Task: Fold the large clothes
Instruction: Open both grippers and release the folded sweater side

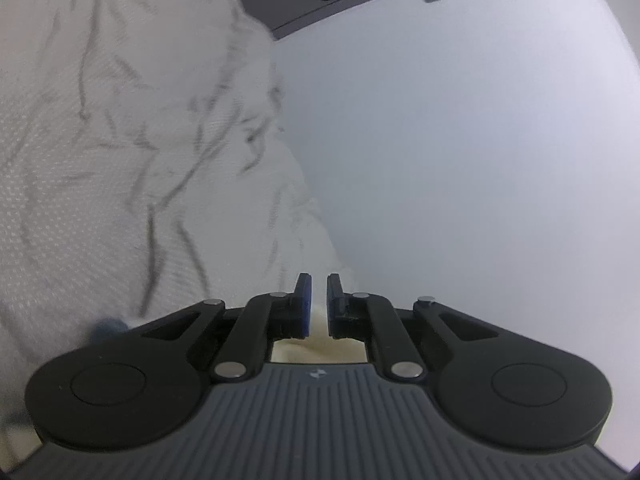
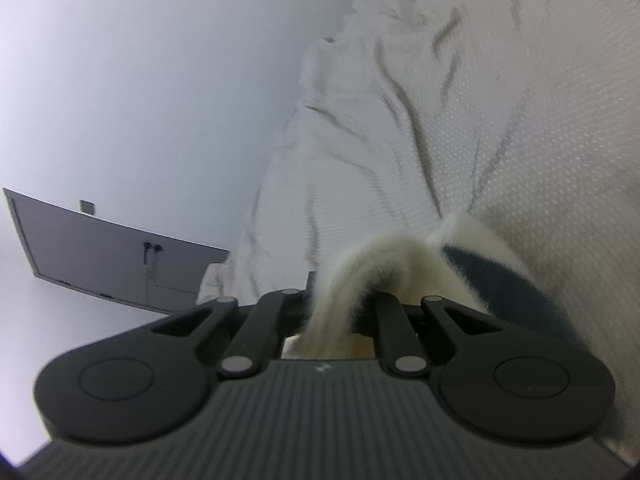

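Left wrist view: the left gripper [image 1: 317, 300] has its blue-padded fingers [image 1: 305, 304] drawn close, only a narrow slit between the tips. Cream fabric shows in the gap behind the pads, so it seems pinched there, though the grip point itself is hidden. The white garment [image 1: 120, 140], crumpled and dotted in texture, hangs to the left of the fingers and reaches down to their tips; a pale wall [image 1: 460, 160] fills the right. In the right wrist view, the right gripper [image 2: 340, 300] is clamped on a fleecy cream fold of the garment [image 2: 440, 120], which bunches over the fingers and spreads up and right.
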